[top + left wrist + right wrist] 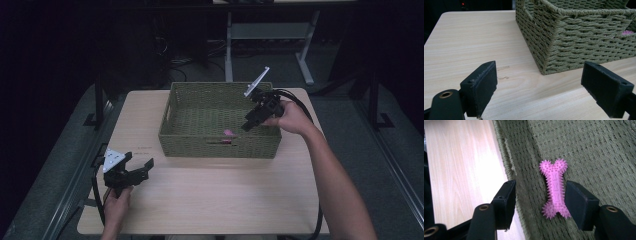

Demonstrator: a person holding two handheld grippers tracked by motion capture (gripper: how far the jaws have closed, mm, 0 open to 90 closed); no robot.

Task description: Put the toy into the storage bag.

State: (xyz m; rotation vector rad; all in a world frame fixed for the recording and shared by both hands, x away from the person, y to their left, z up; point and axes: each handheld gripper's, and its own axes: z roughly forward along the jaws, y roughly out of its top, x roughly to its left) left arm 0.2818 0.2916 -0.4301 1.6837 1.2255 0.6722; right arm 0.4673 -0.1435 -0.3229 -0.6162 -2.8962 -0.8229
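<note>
Pink spiky rubber bone toy (554,188) lies inside the green woven basket (191,140) near its front wall. Right gripper (248,125) hovers above it, jaws apart, empty. Left gripper (141,166) rests wide open over the light wooden table (210,195), holding nothing.

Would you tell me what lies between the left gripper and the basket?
Bare tabletop, seen in the left gripper view between the left gripper and the basket.

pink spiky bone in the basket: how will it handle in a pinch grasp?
The pink bone toy looks like soft rubber, so it probably squashes a little. Its nubs likely help grip. It lies flat on the woven basket floor, so rolling seems unlikely. Probably light.
</note>
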